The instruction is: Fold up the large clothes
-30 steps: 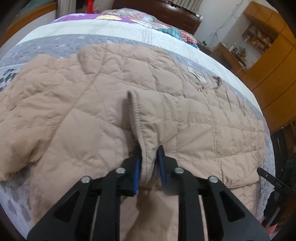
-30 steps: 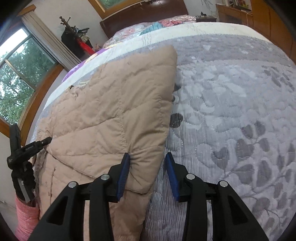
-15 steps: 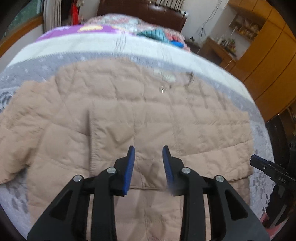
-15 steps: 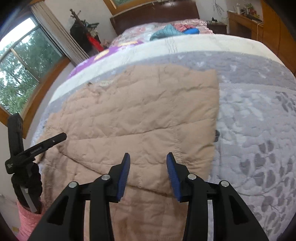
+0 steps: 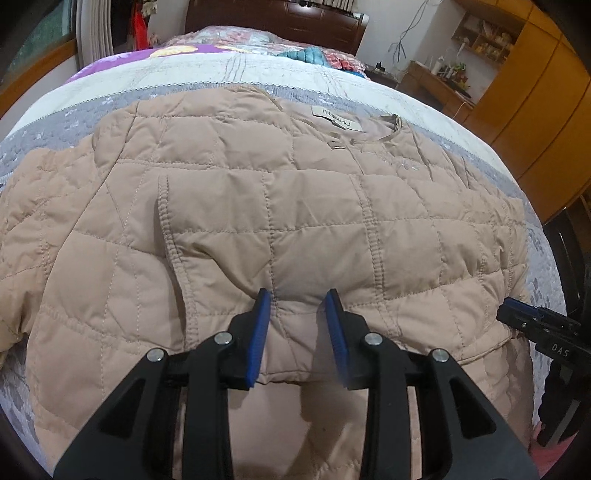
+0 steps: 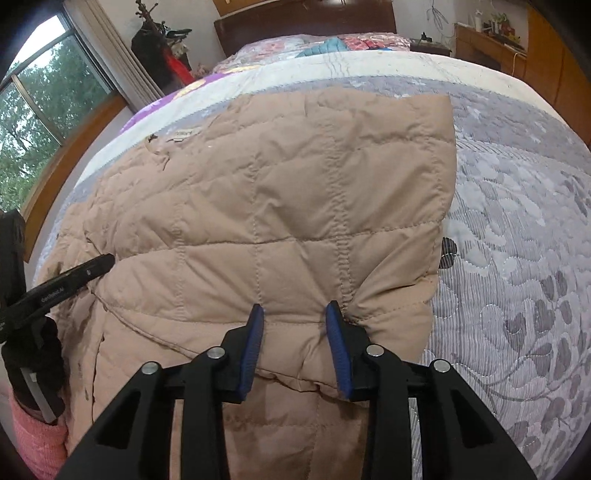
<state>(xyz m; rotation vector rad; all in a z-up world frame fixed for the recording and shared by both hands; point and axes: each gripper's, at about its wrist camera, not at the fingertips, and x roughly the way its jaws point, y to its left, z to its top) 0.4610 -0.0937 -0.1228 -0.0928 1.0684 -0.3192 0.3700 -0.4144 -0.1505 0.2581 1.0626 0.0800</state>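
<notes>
1. Bedroom setting: a wide bed under a grey quilted bedspread point(image 6: 517, 229) with a leaf and heart pattern, a white band and a purple patch further up, a dark wooden headboard point(image 6: 303, 18) at the far end, a window point(image 6: 33, 122) with green trees on my left, and orange wooden wardrobes point(image 5: 535, 110) on my right.
2. Beige quilted jacket point(image 5: 295, 221) lies spread on the bedspread, collar end towards the headboard; the neck label point(image 5: 338, 120) shows near the collar.
3. One sleeve point(image 6: 332, 192) is folded across the body of the jacket; its straight edge runs along the bare bedspread on the right.
4. My left gripper point(image 5: 297, 325) is over the lower part of the jacket, blue pads spread apart, nothing pinched between them; fabric shows in the gap.
5. My right gripper point(image 6: 295, 339) is over the near edge of the folded sleeve, pads likewise parted. Its right pad sits close against a small pucker of fabric; I cannot tell whether it touches.
6. Each camera catches the other gripper's black tip at the frame edge, beside the jacket.
</notes>
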